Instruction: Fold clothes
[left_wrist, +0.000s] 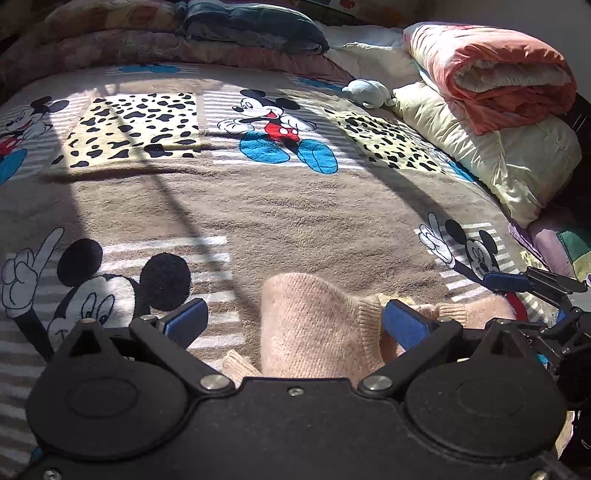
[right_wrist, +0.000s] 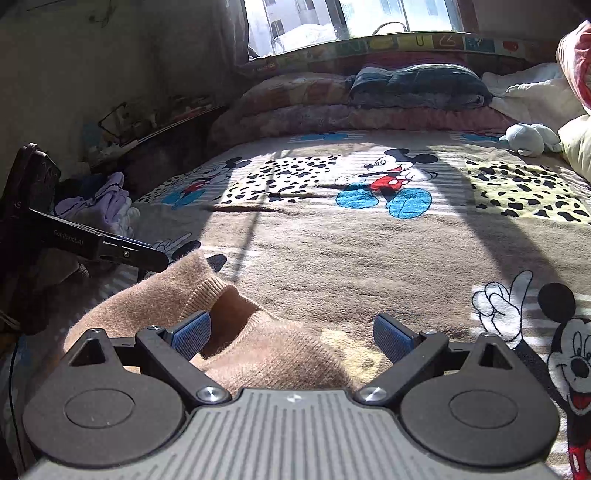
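Observation:
A beige-pink knit sweater with ribbed edges lies bunched on the Mickey Mouse blanket at the near edge of the bed. My left gripper is open, its blue pads on either side of a raised fold of the sweater, the right pad against a ribbed edge. In the right wrist view my right gripper is open too, with the sweater under it and its left pad at the ribbed opening. The left gripper reaches in from the left, over the sweater's raised corner. The right gripper shows at the right edge of the left wrist view.
Folded orange and cream quilts are stacked along the bed's right side, with a small pale blue plush toy beside them. Rolled blankets line the far end under the window. Purple clothes lie off the left side.

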